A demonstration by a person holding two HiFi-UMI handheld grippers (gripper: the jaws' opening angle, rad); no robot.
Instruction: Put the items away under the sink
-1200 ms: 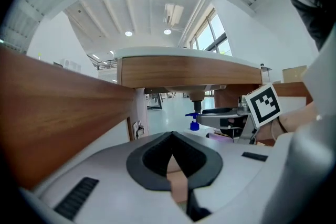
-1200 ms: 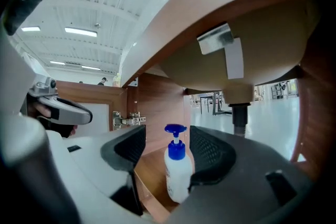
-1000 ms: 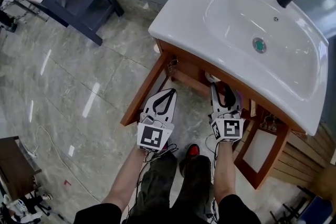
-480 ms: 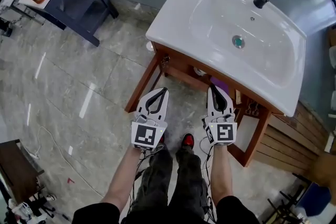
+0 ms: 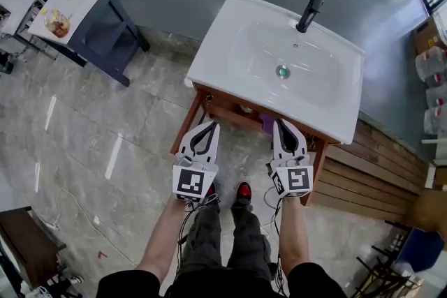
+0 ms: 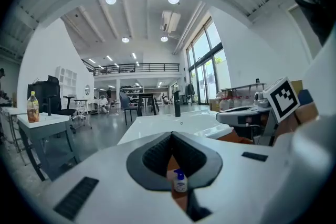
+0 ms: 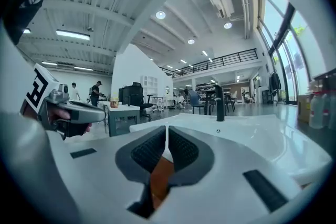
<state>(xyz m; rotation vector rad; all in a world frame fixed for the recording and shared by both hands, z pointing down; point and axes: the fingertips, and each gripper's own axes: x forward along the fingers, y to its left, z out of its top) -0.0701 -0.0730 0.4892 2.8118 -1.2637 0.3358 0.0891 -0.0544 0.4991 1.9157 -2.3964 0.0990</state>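
Standing in front of the white sink (image 5: 216, 45), we hold both tools side by side, pointed at the wooden cabinet (image 5: 187, 129) beneath it. Our left gripper (image 5: 210, 125) has its jaws brought together at the tips with nothing pinched between them. In the left gripper view, a gap below the meeting tips lets us see through to a small white pump bottle (image 6: 180, 182) with a blue top. It stands upright against the brown wood of the cabinet, apart from the jaws. Our right gripper (image 5: 279, 122) is likewise closed tight and empty: in the right gripper view its ribbed pads touch at the tips, and only brown wood shows through the gap below. In the head view a purple item (image 5: 267, 124) sits under the sink's front edge, just beside the right gripper's tip; what it is we cannot tell. The black faucet (image 5: 309, 12) rises at the far side of the basin. Off to our left, well apart, a white-topped table (image 5: 84, 0) carries a bottle (image 5: 57, 23). Our red-toed shoes (image 5: 244, 190) show on the grey marble floor (image 5: 91, 122) between our arms.
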